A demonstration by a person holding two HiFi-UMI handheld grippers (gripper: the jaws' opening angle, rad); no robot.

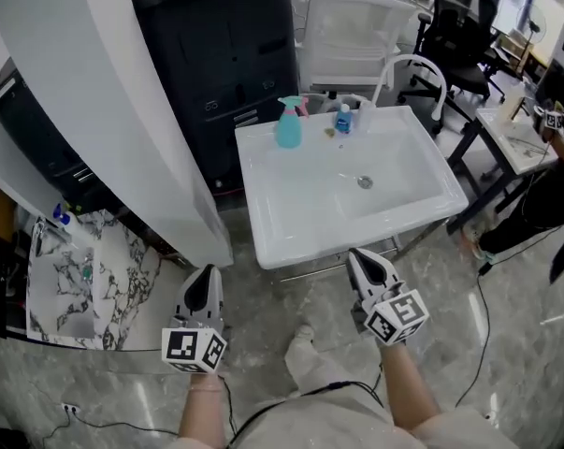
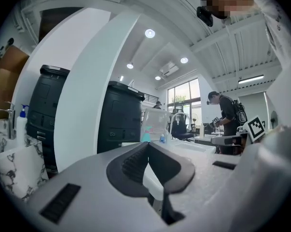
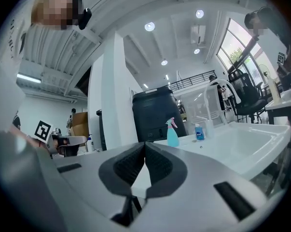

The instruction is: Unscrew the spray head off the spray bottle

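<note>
though half hidden in left gripper view, spray bottle whole in right; fingers pressed together

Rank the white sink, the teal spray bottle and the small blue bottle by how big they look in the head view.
1. white sink, by far the largest
2. teal spray bottle
3. small blue bottle
Both bottles stand at the sink's back edge, about equally far from the camera, so their order seems sound.

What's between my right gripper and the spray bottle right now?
Head view: only the white sink, front rim and bare basin, separates the right gripper from the spray bottle on its back ledge.
</note>
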